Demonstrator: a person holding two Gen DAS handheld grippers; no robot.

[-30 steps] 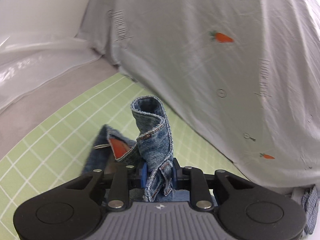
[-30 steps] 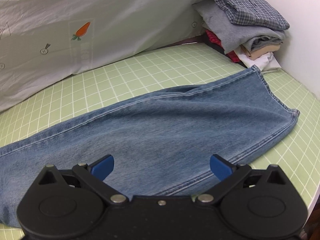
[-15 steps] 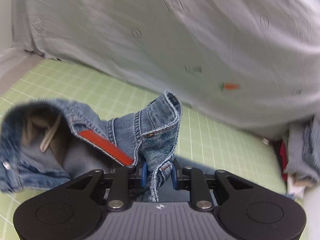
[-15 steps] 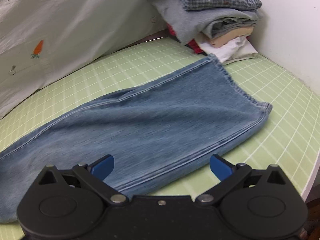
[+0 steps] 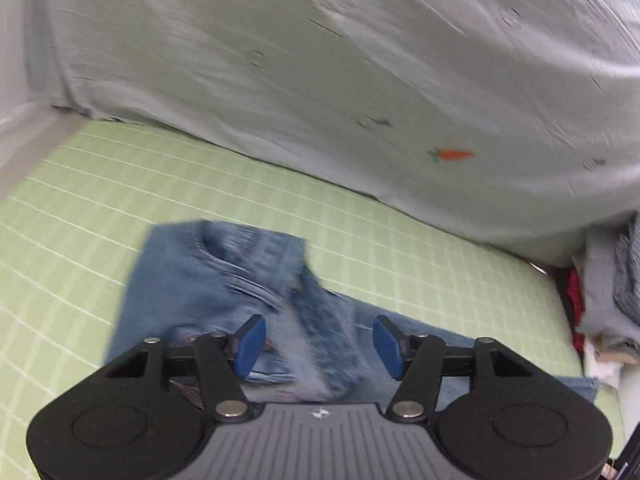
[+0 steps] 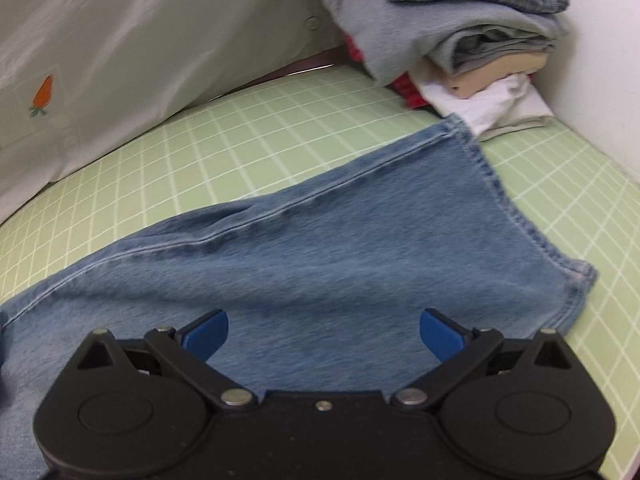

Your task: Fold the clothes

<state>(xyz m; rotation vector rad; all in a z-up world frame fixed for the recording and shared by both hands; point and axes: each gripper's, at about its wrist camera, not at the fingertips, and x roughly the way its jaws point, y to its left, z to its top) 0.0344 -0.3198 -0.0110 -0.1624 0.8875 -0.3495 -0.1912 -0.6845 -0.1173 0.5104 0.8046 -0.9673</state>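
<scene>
Looking along my left gripper: my left gripper (image 5: 319,341) hangs over the waist end of the jeans (image 5: 224,280).
Left fingers: the blue pads (image 5: 249,340) stand well apart, nothing clamped between them; a blurred ridge of denim runs through the gap, and I cannot tell whether either pad touches it.
Jeans, left view: they lie bunched on the green grid mat (image 5: 120,184), the waist end folded over, one leg trailing off toward the right edge of the mat.
Left background: a pale sheet with carrot prints (image 5: 360,60) drapes along the far side of the mat; a stack of folded clothes (image 5: 612,292) sits at the right.

Right view: my right gripper (image 6: 323,334) hovers just above the leg of the jeans (image 6: 340,248).
Right fingers: its blue pads (image 6: 440,334) are spread wide, holding nothing; whether they graze the denim below I cannot tell.
Jeans, right view: the leg lies flat across the green grid mat (image 6: 240,144), seam running lengthwise, its hem end pointing to the stack of folded clothes (image 6: 460,32), the far hem corner just beside the white bottom piece.
Right background: the pale sheet with carrot prints (image 6: 120,40) rises behind the mat at upper left.
</scene>
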